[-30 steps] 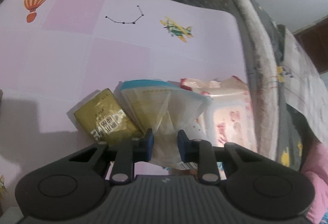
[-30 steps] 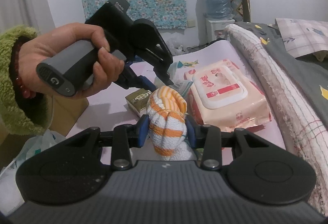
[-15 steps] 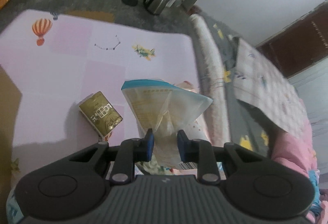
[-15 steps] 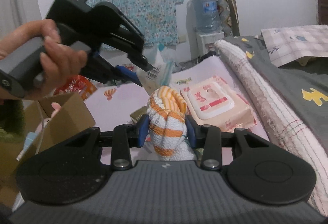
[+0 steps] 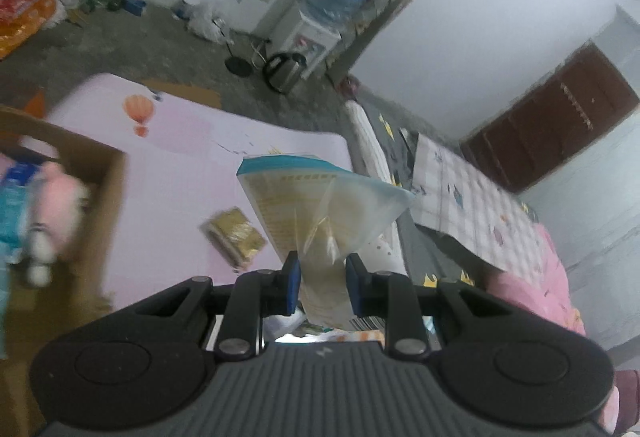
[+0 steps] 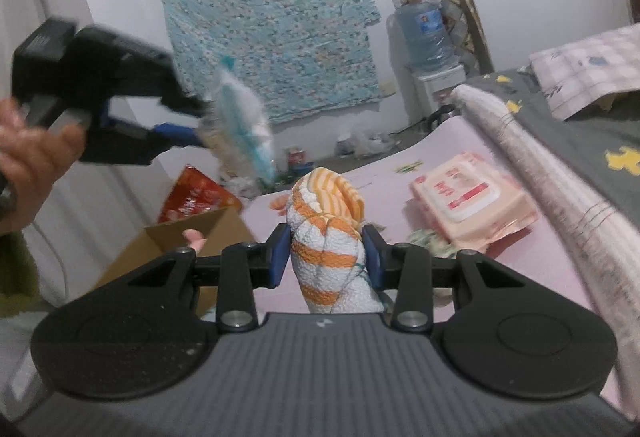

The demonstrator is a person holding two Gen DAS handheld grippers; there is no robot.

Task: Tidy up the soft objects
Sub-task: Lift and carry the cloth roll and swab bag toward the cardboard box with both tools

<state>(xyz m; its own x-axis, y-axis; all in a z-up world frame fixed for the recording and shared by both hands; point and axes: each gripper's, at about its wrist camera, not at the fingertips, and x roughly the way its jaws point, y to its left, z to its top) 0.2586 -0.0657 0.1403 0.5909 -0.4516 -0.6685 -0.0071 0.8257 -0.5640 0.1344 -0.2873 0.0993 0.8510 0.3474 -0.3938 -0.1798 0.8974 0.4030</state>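
Cardboard box [image 5: 60,221] left of mat [image 5: 176,173]; wipes pack [image 6: 472,197] on mat.

dim, flat indoor light, soft shadows; strong fisheye bending at the edges, motion blur smearing both views.

I can read almost nothing from here. The yellow printed side of the plastic pack [image 5: 320,213] carries lines of type, too blurred to make out. At four o'clock of it, a barcode strip [image 5: 368,323] shows under the pack (bars only, no digits). The wet-wipes pack [image 6: 472,197] bears a red label, illegible.
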